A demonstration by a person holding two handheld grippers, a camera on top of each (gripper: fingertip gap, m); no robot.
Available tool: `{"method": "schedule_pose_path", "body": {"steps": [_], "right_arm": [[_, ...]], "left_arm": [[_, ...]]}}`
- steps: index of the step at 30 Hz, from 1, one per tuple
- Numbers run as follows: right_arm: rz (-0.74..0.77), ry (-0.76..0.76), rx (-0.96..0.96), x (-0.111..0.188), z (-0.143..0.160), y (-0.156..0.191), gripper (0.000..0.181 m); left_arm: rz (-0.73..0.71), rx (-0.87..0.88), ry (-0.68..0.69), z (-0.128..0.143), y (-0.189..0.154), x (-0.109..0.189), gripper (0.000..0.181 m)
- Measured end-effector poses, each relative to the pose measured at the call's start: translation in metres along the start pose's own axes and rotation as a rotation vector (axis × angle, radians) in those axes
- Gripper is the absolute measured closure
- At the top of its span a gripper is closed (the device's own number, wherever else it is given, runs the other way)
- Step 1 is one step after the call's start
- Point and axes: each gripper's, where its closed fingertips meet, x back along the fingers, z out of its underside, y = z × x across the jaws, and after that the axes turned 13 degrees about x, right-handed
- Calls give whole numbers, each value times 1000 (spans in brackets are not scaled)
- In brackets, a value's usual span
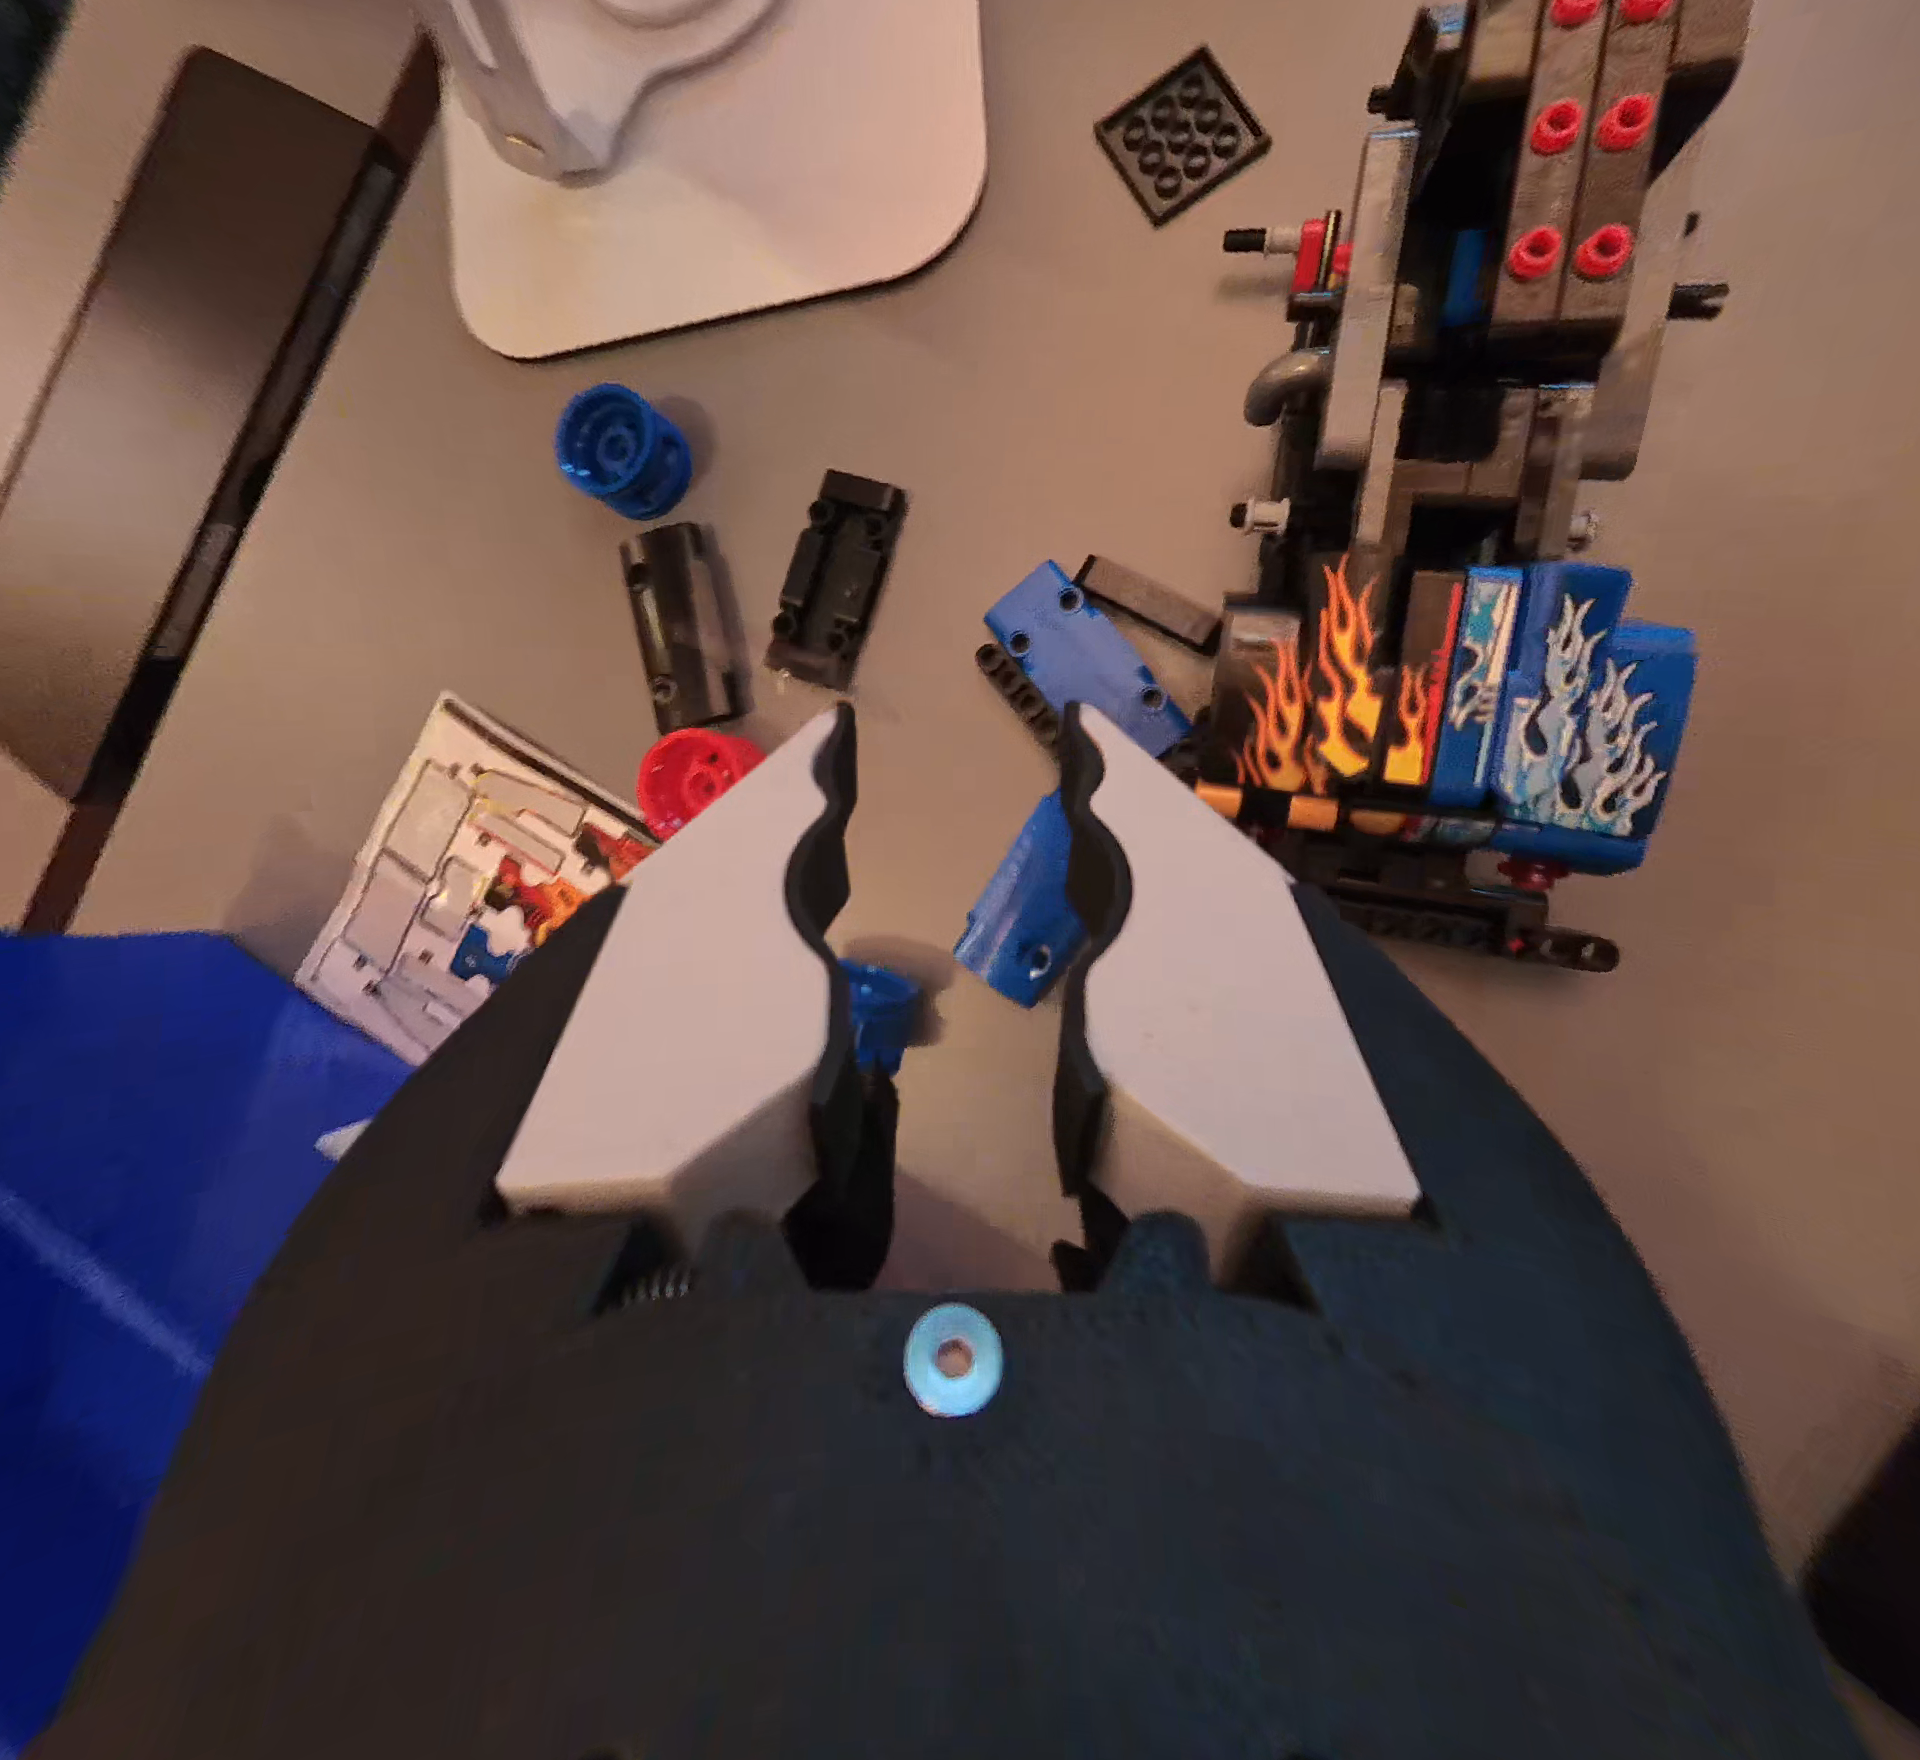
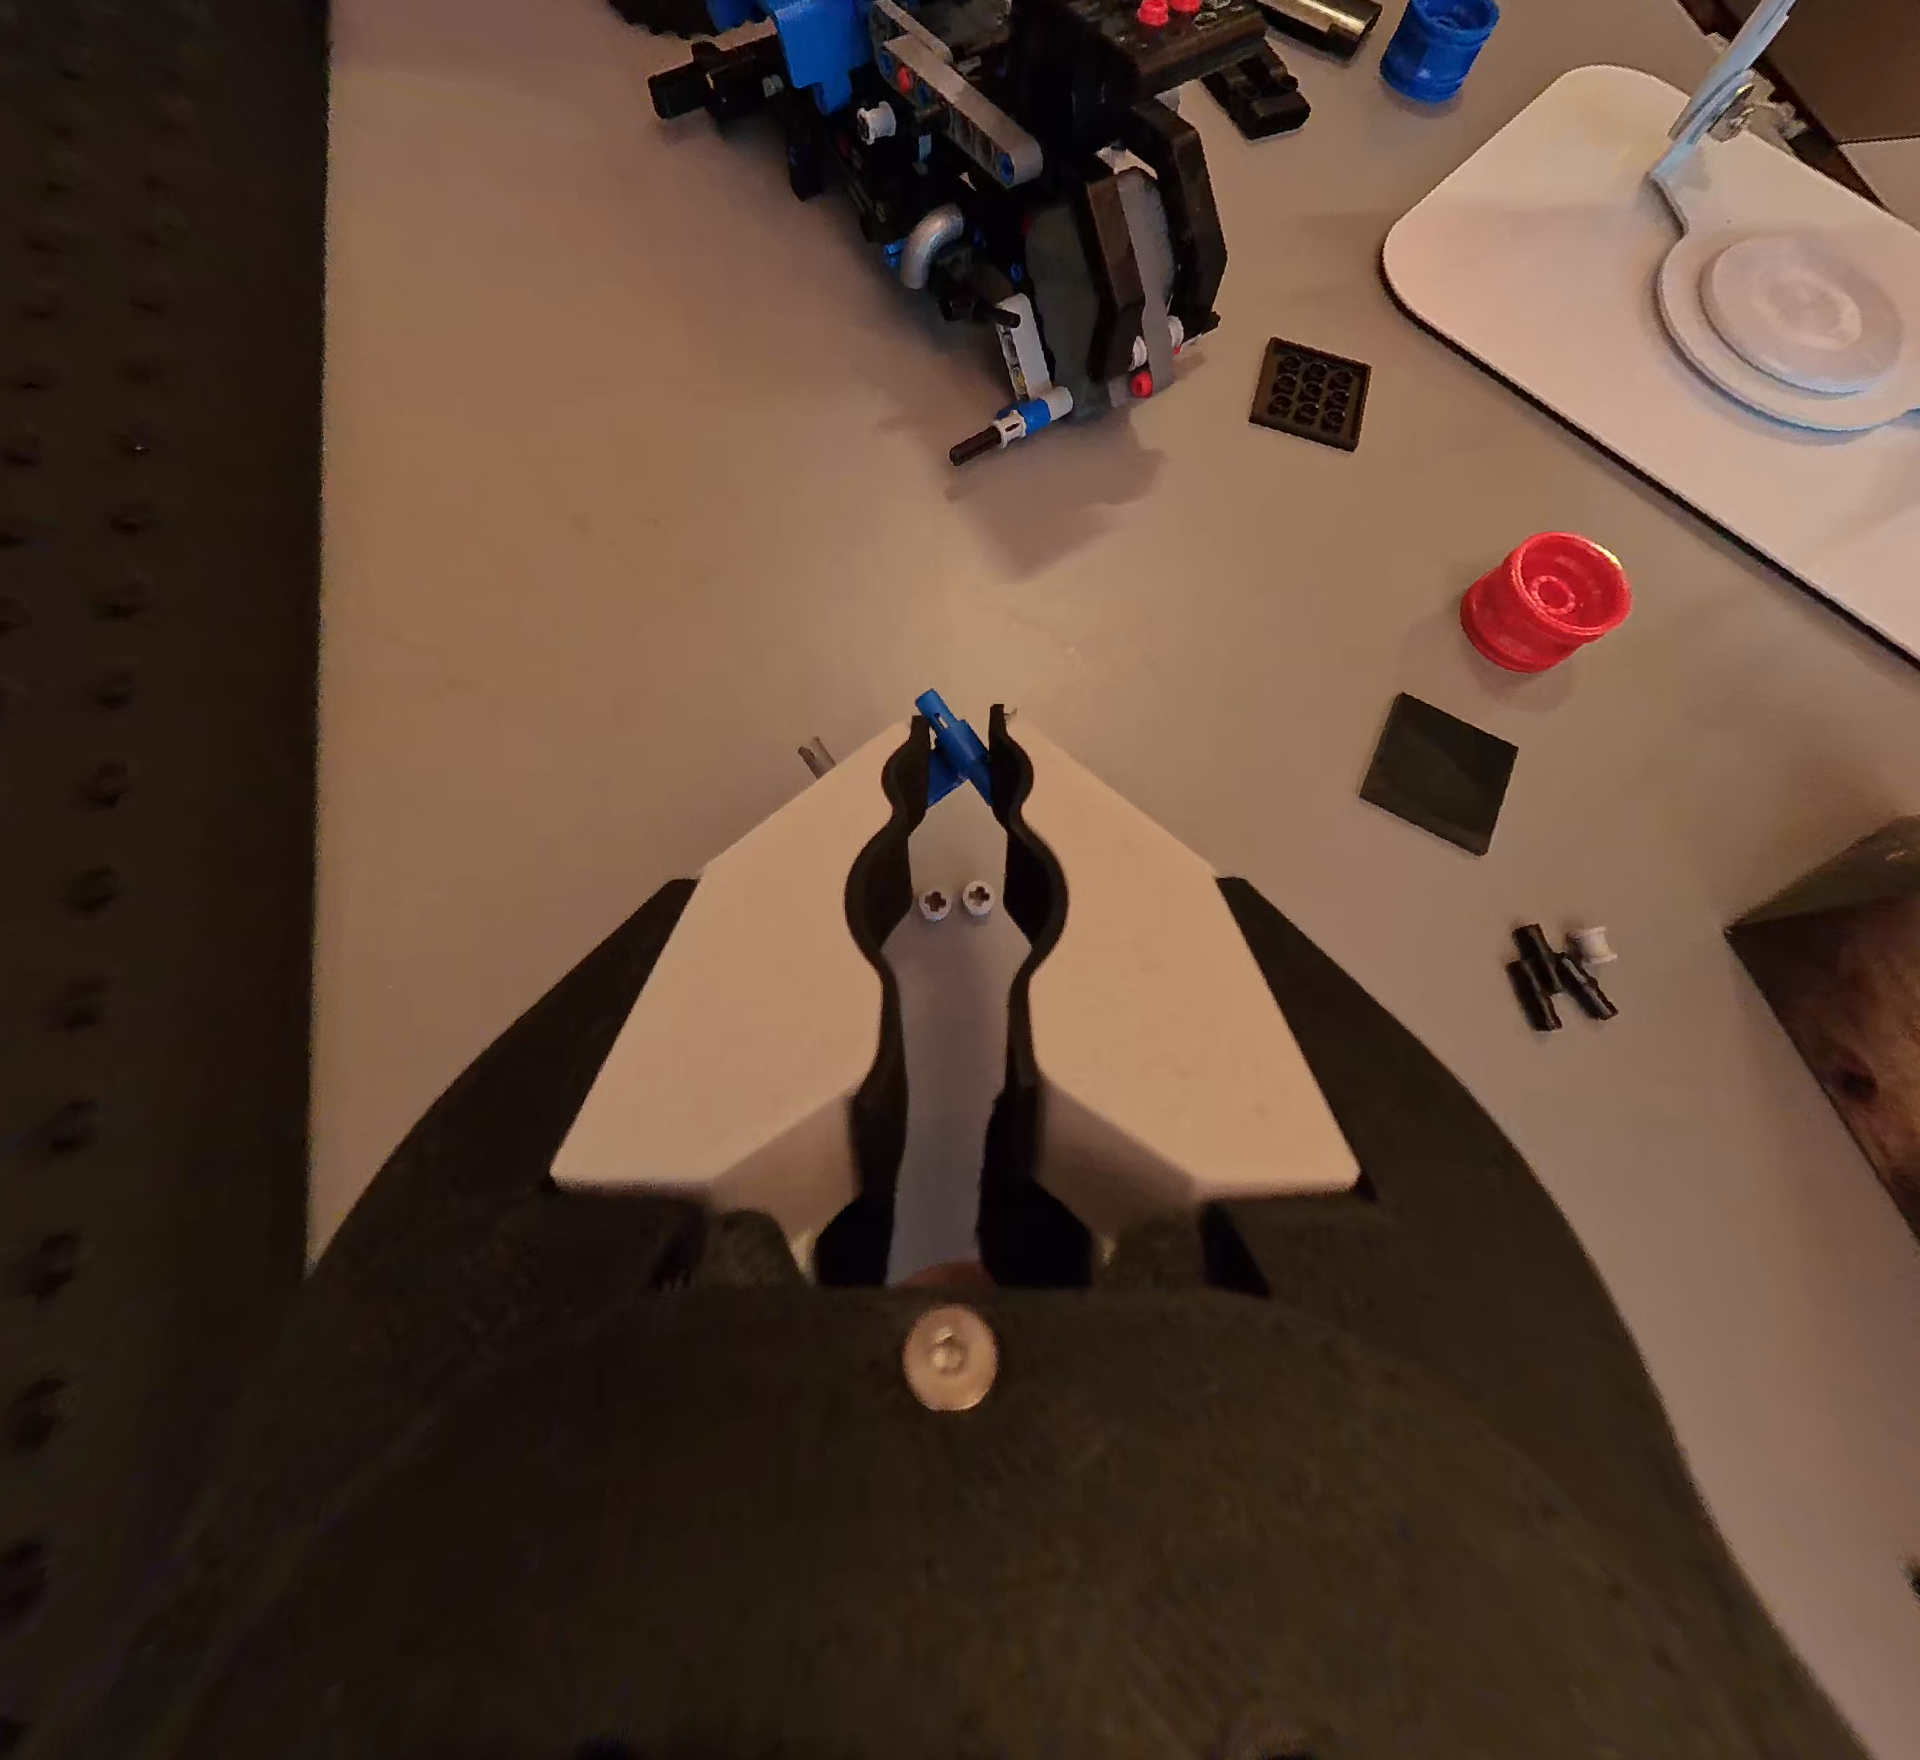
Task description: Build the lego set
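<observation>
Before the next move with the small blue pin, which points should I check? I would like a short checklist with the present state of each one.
1. Right gripper shut on the blue pin: ok, the pin sits between the tips.
2. Pin straight in the grip: not ok, it looks tilted.
3. Left gripper open and empty, free to steady the truck model: ok.
4. Table between pin and truck model free of parts: ok.
5. Target hole on the model visible: cannot tell.
6. Two small grey bushes under the right gripper out of the way: cannot tell; they lie below the fingers.
</observation>
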Motion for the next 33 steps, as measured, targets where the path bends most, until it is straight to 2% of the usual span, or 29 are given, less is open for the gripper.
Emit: {"method": "schedule_pose_path", "body": {"steps": [6, 10, 12, 14, 16, 20, 27, 33], "right_arm": [[2, 2, -4, 1, 2, -1, 173], [-2, 4, 1, 1, 3, 0, 173], [-3, 7, 4, 1, 3, 0, 173], [-5, 7, 6, 2, 4, 0, 173], [-7, 6, 7, 2, 3, 0, 173], [-5, 5, 9, 3, 3, 0, 173], [2, 4, 10, 5, 3, -1, 173], [-1, 10, 8, 4, 5, -1, 173]], "left_arm": [[125, -47, 130, -1, -10, -40, 145], [159, -23, 269, 10, -11, -53, 138], [220, 3, 267, 6, -20, -54, 139], [217, 15, 296, 8, -19, -58, 136], [242, 47, 298, 7, -22, -60, 138], [197, 47, 309, 6, -15, -64, 154], [169, -1, 273, 2, -12, -67, 157], [106, -38, 152, -19, -8, -58, 158]]}}
